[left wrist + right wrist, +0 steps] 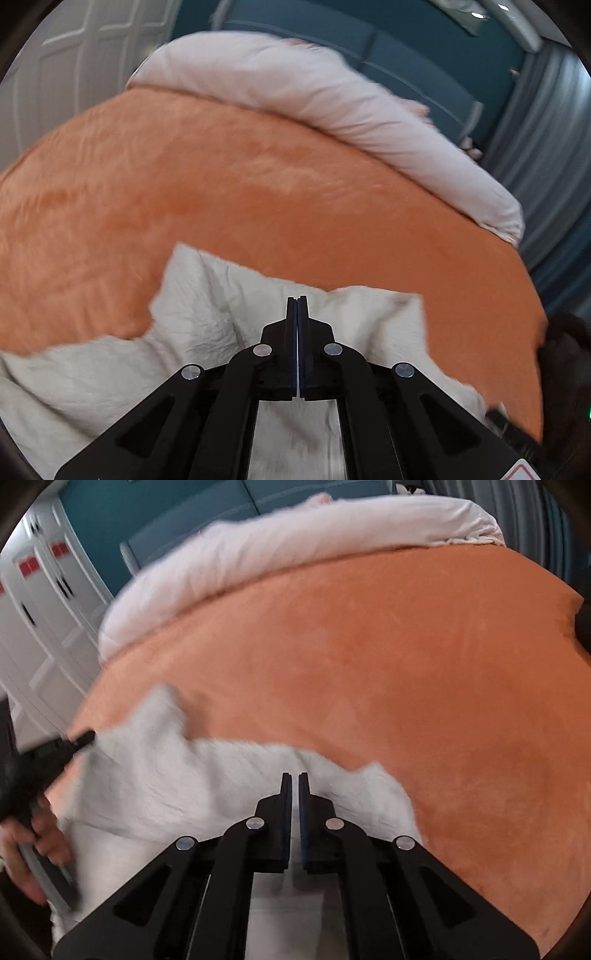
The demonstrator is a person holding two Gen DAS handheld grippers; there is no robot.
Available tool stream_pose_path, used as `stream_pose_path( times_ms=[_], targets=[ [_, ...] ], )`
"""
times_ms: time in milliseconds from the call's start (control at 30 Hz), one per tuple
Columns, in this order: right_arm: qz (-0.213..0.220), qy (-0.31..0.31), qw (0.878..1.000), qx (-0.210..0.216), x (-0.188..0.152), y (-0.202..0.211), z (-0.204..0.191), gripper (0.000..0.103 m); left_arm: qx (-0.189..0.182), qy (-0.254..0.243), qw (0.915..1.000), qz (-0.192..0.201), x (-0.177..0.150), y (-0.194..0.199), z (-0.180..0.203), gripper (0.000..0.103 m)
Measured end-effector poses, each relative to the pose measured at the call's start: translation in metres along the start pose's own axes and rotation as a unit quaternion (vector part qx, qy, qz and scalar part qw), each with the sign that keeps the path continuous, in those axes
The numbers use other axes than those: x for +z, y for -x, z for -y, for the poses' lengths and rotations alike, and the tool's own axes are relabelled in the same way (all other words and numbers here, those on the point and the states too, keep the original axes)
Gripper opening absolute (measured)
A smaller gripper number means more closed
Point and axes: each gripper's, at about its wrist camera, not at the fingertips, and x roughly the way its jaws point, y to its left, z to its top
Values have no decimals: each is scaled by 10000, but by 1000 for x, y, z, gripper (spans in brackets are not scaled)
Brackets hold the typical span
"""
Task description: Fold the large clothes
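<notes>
A white crinkled garment point(207, 332) lies bunched at the near edge of a bed with an orange blanket point(221, 192). My left gripper point(297, 301) is over the garment with its jaws pressed together; no cloth shows between them. In the right wrist view the same garment point(166, 775) spreads below my right gripper point(294, 779), whose jaws stand a narrow slit apart over the cloth, with no cloth seen pinched. The left gripper point(86, 738) shows at the left edge of that view, touching the garment's left side, held by a hand point(33, 845).
A pale pink duvet point(314, 96) is rolled along the far side of the bed. Behind it is a teal headboard point(406, 55). White wardrobe doors point(40, 602) stand to the left, grey curtains point(546, 147) to the right.
</notes>
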Motion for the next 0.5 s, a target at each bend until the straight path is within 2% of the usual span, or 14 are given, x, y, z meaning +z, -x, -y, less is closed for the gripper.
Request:
stream_pose_path(
  times_ms=[133,167,233,267,300,333,400,433,467,500],
  targets=[
    [-448,665,9937,777,10,-8,-63,5,117,-395,9990,-152,-8,26,-2,0],
    [-775,1076,9871,899,8,-22,-90,5,183,-414,9985,-304,-13,24,-6,0],
    [-1167,1589,9768,835,-3,-49,-119,1,434,-452,9963,-588,-23,12,-18,0],
    [-1278,1817,9738,492,-12,-66,-123,0,589,-391,9947,-747,-30,1,-30,1],
    [-1254,1883,9735,333,-17,-74,-118,0,611,-316,9941,-835,-35,-5,-40,7],
    [-1161,1714,9775,413,-17,-75,-105,0,527,-219,9942,-910,-39,-8,-49,7],
    [-992,907,9907,185,-9,-62,-58,0,319,-36,9951,-936,-42,-8,-66,8],
    [-909,568,9942,91,-7,-52,-35,0,359,-73,9953,-900,-41,-3,-70,8],
    [-761,265,9964,-246,-5,-37,-7,0,554,-165,9946,-857,-41,1,-71,8],
    [-671,75,9970,-367,-3,-24,11,0,793,-263,9935,-776,-42,7,-72,8]
  ],
)
